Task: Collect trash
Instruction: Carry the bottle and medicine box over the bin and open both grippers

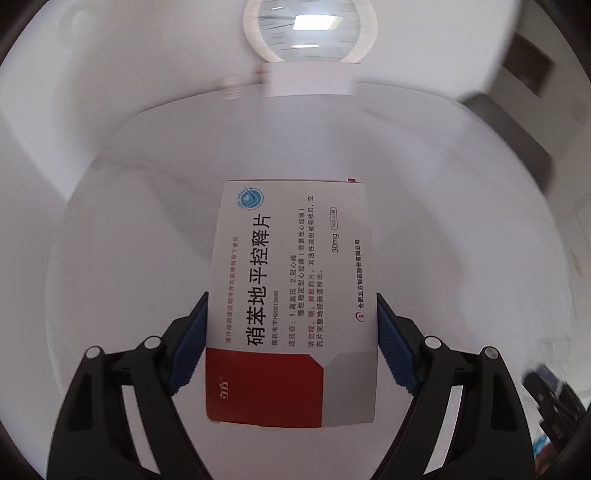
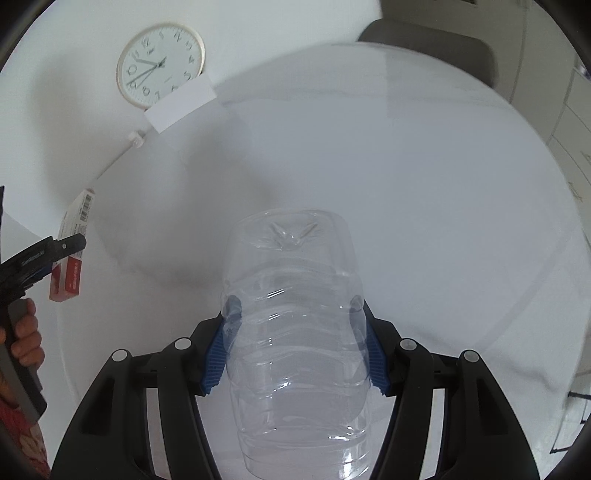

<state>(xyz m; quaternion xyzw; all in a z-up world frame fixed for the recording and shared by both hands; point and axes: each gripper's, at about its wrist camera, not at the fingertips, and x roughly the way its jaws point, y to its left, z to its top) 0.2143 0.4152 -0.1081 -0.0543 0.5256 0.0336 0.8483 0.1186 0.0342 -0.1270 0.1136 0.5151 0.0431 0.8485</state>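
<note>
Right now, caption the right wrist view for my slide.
Right gripper clamps a clear plastic bottle above a white table.

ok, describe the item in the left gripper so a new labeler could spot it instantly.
Start at the round wall clock above the white table. Below it, at the table's left side, the left gripper clamps a flat medicine box. Unlike the clear plastic bottle, it is opaque white card with a red corner and Chinese print.

A plain indoor room, likely a home or office: a round white table (image 2: pixel 406 177) stands against a bare white wall (image 2: pixel 74 22), with a round wall clock (image 2: pixel 160 64) propped behind it, a grey chair back (image 2: pixel 443 40) beyond, and pale cabinet doors (image 2: pixel 569 110) at right.
</note>
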